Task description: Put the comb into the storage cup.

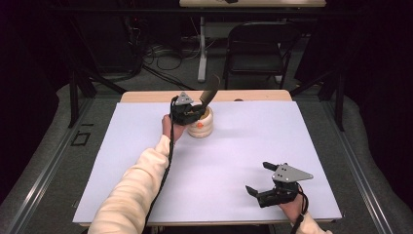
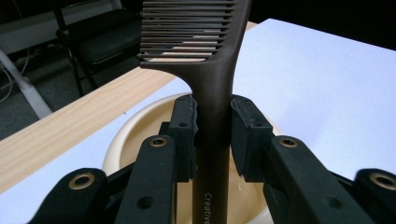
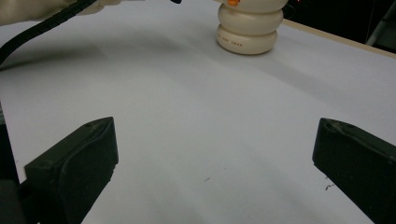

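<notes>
A dark brown comb (image 2: 212,79) stands handle-down in a cream ribbed pot (image 1: 201,125) at the back middle of the white mat. My left gripper (image 1: 191,113) is shut on the comb's handle just above the pot's rim (image 2: 140,119); both pads (image 2: 184,126) press its sides. The comb's toothed head (image 1: 209,93) sticks up and leans toward the table's far edge. My right gripper (image 1: 259,178) rests near the front right of the mat, open, with bare mat between its jaws. The pot (image 3: 250,28) lies far ahead of it.
The white mat (image 1: 234,146) covers most of the wooden table (image 1: 146,96). A sleeved forearm (image 1: 131,190) and trailing cable cross the mat's left front. Beyond the table stand a black folding chair (image 1: 258,48) and a white table leg (image 1: 201,48) among floor cables.
</notes>
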The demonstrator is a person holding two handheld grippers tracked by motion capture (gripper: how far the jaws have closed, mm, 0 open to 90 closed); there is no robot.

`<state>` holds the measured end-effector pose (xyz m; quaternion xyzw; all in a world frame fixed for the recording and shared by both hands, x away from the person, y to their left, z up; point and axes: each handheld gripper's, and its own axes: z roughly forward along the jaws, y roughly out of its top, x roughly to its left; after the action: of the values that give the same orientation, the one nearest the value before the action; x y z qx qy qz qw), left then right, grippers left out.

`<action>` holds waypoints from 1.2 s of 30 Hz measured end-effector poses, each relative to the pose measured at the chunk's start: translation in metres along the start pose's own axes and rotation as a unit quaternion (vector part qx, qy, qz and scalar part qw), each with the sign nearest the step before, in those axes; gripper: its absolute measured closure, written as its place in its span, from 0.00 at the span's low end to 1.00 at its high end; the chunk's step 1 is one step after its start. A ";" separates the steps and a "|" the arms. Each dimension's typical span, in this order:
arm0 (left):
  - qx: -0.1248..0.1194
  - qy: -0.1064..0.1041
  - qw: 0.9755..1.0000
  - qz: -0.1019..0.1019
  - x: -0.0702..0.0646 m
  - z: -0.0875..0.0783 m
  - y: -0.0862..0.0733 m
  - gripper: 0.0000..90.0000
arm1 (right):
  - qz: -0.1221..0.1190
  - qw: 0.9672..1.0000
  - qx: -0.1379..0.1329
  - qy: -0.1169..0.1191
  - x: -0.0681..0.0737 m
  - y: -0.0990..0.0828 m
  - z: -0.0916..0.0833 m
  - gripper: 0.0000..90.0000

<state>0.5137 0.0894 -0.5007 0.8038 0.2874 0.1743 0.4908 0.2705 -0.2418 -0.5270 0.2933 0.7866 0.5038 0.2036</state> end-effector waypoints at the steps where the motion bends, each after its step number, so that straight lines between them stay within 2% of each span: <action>1: 0.001 -0.002 1.000 0.003 0.000 -0.001 0.001 0.80 | -0.001 1.000 0.000 0.000 0.000 0.000 0.000 0.00; 3: -0.004 -0.004 1.000 0.007 -0.001 -0.003 0.001 0.76 | 0.001 1.000 -0.001 -0.001 0.000 0.000 -0.001 0.00; 6: -0.002 -0.008 1.000 0.012 -0.002 -0.007 0.002 0.63 | 0.002 1.000 0.000 0.000 0.001 0.000 -0.001 0.00; 12: -0.009 0.005 1.000 0.003 -0.001 -0.017 0.004 0.41 | 0.001 1.000 -0.001 0.000 0.000 0.000 0.000 0.00; 19: 0.011 0.017 1.000 0.008 -0.004 -0.027 0.011 0.18 | 0.003 1.000 0.000 0.000 0.000 0.000 0.000 0.00; 28: 0.042 0.016 0.999 0.010 -0.008 -0.040 0.017 0.00 | 0.003 1.000 0.002 0.001 0.000 0.000 0.000 0.00; 36: 0.052 0.020 0.998 0.012 -0.007 -0.052 0.016 0.00 | 0.002 1.000 0.001 0.000 0.000 0.000 0.000 0.00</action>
<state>0.4839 0.1147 -0.4628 0.8279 0.2957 0.1811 0.4408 0.2706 -0.2415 -0.5273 0.2950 0.7867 0.5032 0.2024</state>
